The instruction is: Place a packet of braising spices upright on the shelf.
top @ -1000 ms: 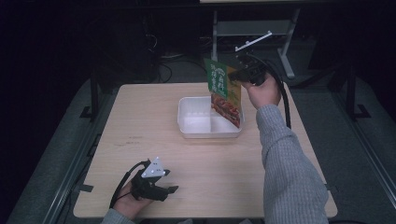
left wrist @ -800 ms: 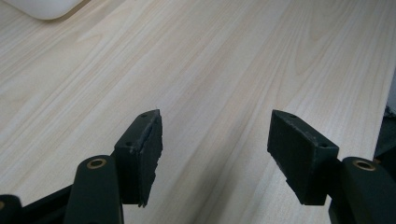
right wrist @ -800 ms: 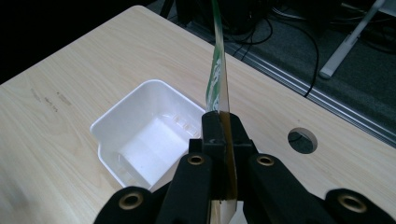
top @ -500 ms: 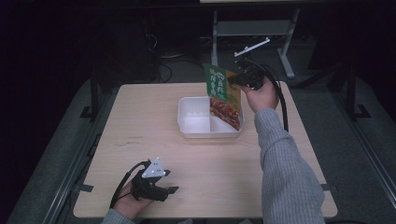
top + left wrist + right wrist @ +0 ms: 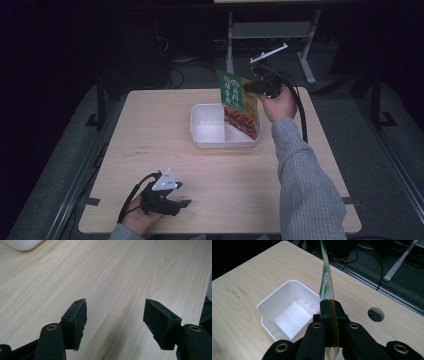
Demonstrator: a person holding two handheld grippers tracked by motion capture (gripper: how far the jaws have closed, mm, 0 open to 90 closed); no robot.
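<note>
right gripper (image 5: 254, 88) clamped on snack pouch (image 5: 238, 103) edge above white tub (image 5: 201, 131); thin pinch may slip, pouch tipping outside tub. left gripper (image 5: 181, 204) jaws apart, idle near tub-side table edge.

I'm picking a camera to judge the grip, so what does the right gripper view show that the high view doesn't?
Right gripper view: the jaws pressed flat on the food pouch seen edge-on, and a round hole in the table. High view: the pouch's printed face, the left gripper resting open near the table's near edge. Both: the white container under the pouch.
</note>
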